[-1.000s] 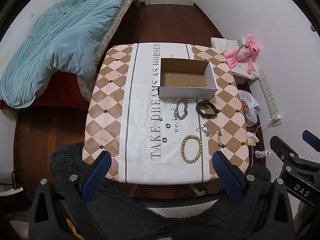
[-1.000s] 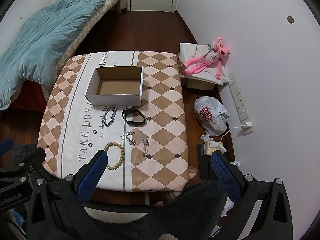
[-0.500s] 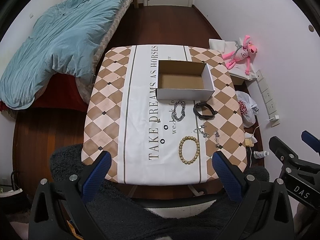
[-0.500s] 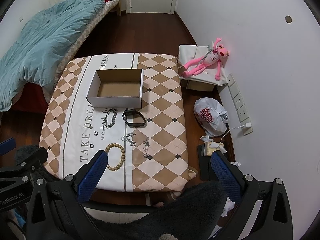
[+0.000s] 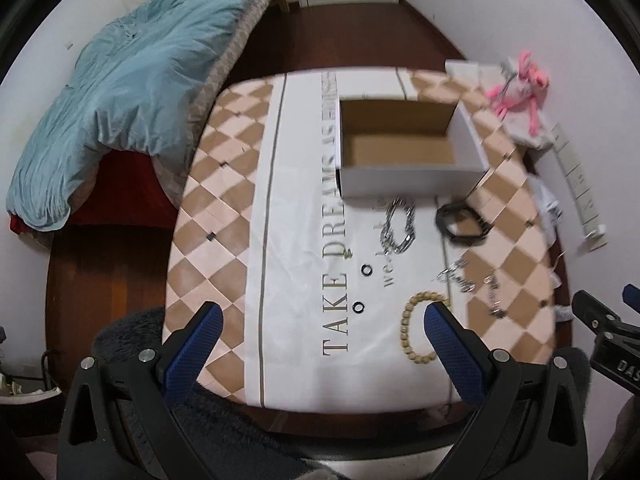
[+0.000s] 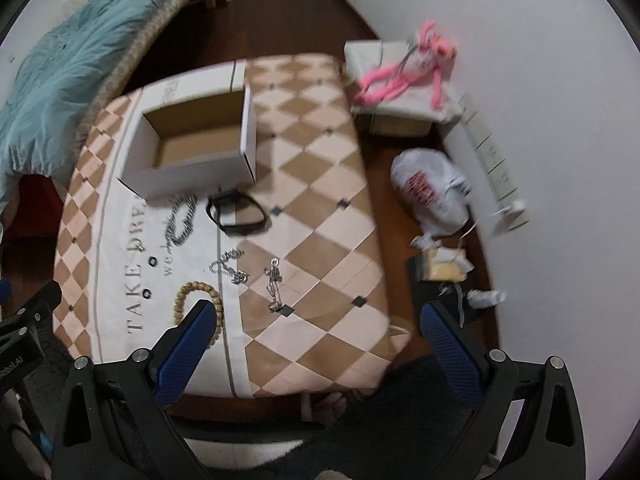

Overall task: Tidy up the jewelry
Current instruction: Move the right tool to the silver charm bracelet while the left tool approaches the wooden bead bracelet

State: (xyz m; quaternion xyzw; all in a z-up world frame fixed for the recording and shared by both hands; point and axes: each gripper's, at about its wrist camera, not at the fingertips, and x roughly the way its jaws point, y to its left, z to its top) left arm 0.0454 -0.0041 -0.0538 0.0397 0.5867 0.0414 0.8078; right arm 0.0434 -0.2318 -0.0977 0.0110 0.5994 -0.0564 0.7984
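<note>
Blue-padded fingers frame both views, and on each hand they stand spread wide with nothing between them. Our left gripper (image 5: 318,326) hangs above the near edge of the tabletop (image 5: 224,184); its right finger (image 5: 454,354) crosses in front of the wooden bead bracelet (image 5: 416,330), which lies on the cloth just beyond. Our right gripper (image 6: 316,326) hangs above the near right part of the same tabletop, and its left finger (image 6: 184,350) overlaps the near side of that bracelet (image 6: 198,300) in its own view. We cannot tell from either view how high the fingers are above the cloth.

Farther out lie two thin silver chains (image 6: 232,266), side by side, the right one stretched near-to-far. Beyond them sit a heavier silver link bracelet (image 5: 400,226) and a black band (image 5: 460,226), both just in front of the open cardboard box (image 5: 400,136), whose floor shows bare. Small dark rings (image 5: 366,270) rest on the printed lettering to the left.

We judge no piece is yet put away. The bead bracelet is nearest both hands, ahead and slightly right of the left fingers, ahead and left of the right ones. The box lies directly beyond it, so the carry would run straight to the far side.
</note>
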